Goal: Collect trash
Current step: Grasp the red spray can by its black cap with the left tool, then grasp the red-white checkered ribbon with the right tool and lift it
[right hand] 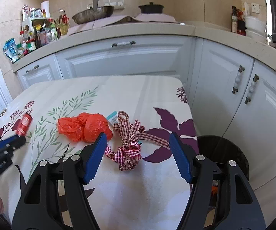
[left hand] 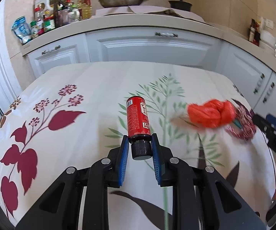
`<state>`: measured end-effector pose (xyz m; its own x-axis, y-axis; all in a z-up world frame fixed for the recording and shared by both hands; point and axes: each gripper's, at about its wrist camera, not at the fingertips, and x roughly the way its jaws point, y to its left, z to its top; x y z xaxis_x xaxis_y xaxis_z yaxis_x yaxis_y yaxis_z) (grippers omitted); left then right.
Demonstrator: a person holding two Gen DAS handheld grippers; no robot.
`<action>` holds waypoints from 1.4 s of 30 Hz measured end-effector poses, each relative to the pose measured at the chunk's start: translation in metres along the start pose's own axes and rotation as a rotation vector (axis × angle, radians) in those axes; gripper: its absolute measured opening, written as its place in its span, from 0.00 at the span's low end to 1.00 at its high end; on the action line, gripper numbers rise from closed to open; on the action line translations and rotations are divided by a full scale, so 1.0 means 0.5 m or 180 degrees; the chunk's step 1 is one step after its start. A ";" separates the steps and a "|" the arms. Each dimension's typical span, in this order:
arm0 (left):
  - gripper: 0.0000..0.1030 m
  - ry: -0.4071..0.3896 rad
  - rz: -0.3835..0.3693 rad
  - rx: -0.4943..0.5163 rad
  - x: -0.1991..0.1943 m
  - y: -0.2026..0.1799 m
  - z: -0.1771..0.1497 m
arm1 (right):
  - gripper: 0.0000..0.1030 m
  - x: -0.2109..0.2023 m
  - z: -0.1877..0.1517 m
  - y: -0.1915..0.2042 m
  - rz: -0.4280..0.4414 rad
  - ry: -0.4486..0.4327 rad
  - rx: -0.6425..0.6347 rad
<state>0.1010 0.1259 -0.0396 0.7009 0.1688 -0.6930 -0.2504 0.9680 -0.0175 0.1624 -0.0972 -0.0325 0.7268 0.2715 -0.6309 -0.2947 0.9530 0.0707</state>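
Observation:
My left gripper (left hand: 139, 140) is shut on a small red bottle (left hand: 138, 119) with a black cap, gripped at the neck and held above the flowered tablecloth (left hand: 92, 88); the same red bottle (right hand: 24, 124) shows at the left of the right wrist view. A crumpled orange plastic bag (right hand: 84, 127) lies mid-table, blurred in the left wrist view as the orange bag (left hand: 211, 114). A tangle of red-and-white checked ribbon (right hand: 130, 143) lies just right of it. My right gripper (right hand: 138, 140) hangs open above the ribbon, touching nothing.
A black bin (right hand: 224, 153) stands on the floor off the table's right edge. White kitchen cabinets (right hand: 122, 59) run behind and to the right. The counter holds sauce bottles (right hand: 42, 32), a pan (right hand: 93, 14) and a dark pot (right hand: 151, 7).

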 end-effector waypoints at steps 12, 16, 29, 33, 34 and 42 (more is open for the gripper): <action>0.24 0.0009 -0.0032 -0.0090 0.009 0.021 0.006 | 0.35 0.059 -0.003 0.014 0.0075 0.0481 -0.0097; 0.24 0.0025 -0.0029 -0.0078 0.011 0.018 0.002 | 0.23 0.055 -0.005 0.013 0.0095 0.0469 -0.0087; 0.24 0.0005 -0.0034 -0.0038 0.005 0.010 -0.002 | 0.20 0.018 -0.006 0.002 0.0092 0.0276 -0.0019; 0.24 -0.0030 -0.0067 -0.0012 -0.005 0.002 -0.001 | 0.20 -0.004 -0.004 -0.006 0.0076 0.0197 0.0001; 0.24 -0.0038 -0.0074 -0.0004 -0.008 -0.002 0.000 | 0.20 -0.012 -0.003 -0.009 0.0069 0.0172 0.0006; 0.24 -0.0113 -0.0216 0.0115 -0.038 -0.050 -0.001 | 0.20 -0.078 -0.003 -0.042 -0.0043 -0.0024 0.0074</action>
<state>0.0936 0.0983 -0.0264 0.7389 0.1086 -0.6650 -0.1779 0.9834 -0.0370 0.1393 -0.1281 -0.0105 0.7353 0.2596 -0.6261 -0.2705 0.9594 0.0802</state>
